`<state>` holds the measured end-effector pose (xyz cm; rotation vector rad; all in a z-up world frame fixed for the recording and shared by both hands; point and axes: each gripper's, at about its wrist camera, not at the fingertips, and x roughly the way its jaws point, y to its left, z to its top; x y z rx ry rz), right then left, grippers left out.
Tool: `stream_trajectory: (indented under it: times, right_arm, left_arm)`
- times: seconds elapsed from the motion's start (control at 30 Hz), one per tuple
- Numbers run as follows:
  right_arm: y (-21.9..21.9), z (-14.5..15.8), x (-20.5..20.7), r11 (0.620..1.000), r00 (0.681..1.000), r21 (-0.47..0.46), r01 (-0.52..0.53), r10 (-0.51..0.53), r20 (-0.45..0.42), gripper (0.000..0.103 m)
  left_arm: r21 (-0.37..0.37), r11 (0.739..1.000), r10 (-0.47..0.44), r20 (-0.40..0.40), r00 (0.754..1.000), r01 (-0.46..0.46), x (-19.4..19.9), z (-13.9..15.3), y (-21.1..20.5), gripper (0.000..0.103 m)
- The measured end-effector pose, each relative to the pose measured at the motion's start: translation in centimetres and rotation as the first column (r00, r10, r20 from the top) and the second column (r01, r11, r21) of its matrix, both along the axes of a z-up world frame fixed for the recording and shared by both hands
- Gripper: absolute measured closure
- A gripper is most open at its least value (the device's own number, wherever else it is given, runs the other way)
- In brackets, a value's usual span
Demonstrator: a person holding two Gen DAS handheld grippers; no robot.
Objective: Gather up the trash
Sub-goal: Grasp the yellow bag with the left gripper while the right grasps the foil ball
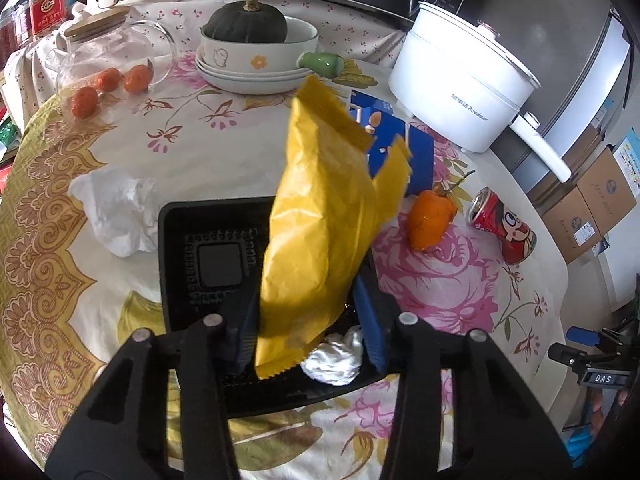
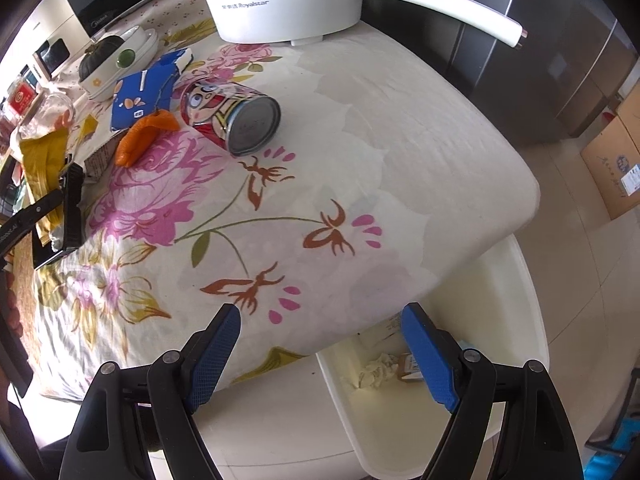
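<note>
My left gripper [image 1: 310, 312] holds a yellow snack wrapper [image 1: 320, 220] between its blue pads, over a black tray [image 1: 176, 248] that holds a crumpled white tissue [image 1: 334, 360]. The wrapper [image 2: 40, 156] and left gripper [image 2: 68, 200] also show at the left of the right wrist view. My right gripper [image 2: 320, 344] is open and empty above the table's front edge, over a white bin [image 2: 532, 304] with crumpled paper [image 2: 376, 368] inside. A red can [image 2: 228, 116] lies on its side; it also shows in the left wrist view [image 1: 502, 228]. An orange peel [image 2: 142, 136] lies beside it.
A crumpled tissue [image 1: 116, 216] lies left of the tray. A blue carton [image 1: 400, 148], a white electric pot [image 1: 464, 84], stacked bowls with a dark squash [image 1: 248, 28], and a glass jar [image 1: 104, 56] with small oranges stand farther back. Cardboard boxes [image 2: 616, 160] sit on the floor.
</note>
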<state>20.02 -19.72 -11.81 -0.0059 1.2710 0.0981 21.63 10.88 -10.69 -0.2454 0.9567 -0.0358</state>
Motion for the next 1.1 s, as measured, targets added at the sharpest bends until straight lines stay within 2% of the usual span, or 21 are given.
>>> stream_trajectory:
  times: [0.13,0.23,0.4,0.53,0.7,0.87,0.97,1.1]
  right_arm:
    - [0.2,0.2,0.1,1.0,1.0,0.009,0.003,-0.003,0.007,0.019]
    - [1.0,0.6,0.0,1.0,1.0,0.017,-0.005,0.005,0.016,0.019]
    - [3.6,1.1,0.1,0.999,0.999,0.039,-0.037,0.035,0.031,0.019]
    - [6.8,2.1,-0.4,0.992,0.994,0.079,-0.1,0.095,0.058,0.019]
    - [11.6,3.4,-0.5,0.964,0.981,0.184,-0.194,0.184,0.068,0.021]
    - [17.6,3.9,0.3,0.931,0.96,0.237,-0.28,0.273,0.06,0.054]
    - [21.6,3.8,0.9,0.911,0.943,0.248,-0.329,0.328,0.047,0.064]
    - [25.0,2.9,1.4,0.906,0.93,0.214,-0.364,0.368,0.026,0.073]
  left_arm:
    - [-0.002,0.999,-0.033,0.012,0.999,0.033,-0.7,1.2,-0.2,0.081]
    - [-0.002,0.999,-0.047,0.022,0.999,0.047,-1.6,2.2,0.1,0.088]
    - [-0.035,0.999,-0.027,0.032,0.999,0.028,-3.2,3.5,1.9,0.092]
    - [-0.059,0.998,-0.006,0.031,0.999,0.008,-4.6,4.0,3.6,0.093]
    - [-0.057,0.998,0.023,0.034,0.999,-0.021,-6.2,4.8,5.9,0.093]
    - [-0.049,0.999,0.025,0.045,0.999,-0.022,-7.5,5.6,7.1,0.093]
    - [-0.052,0.998,0.027,0.049,0.998,-0.024,-8.2,5.9,7.8,0.093]
    - [-0.067,0.997,0.034,0.04,0.999,-0.031,-8.8,5.7,8.7,0.093]
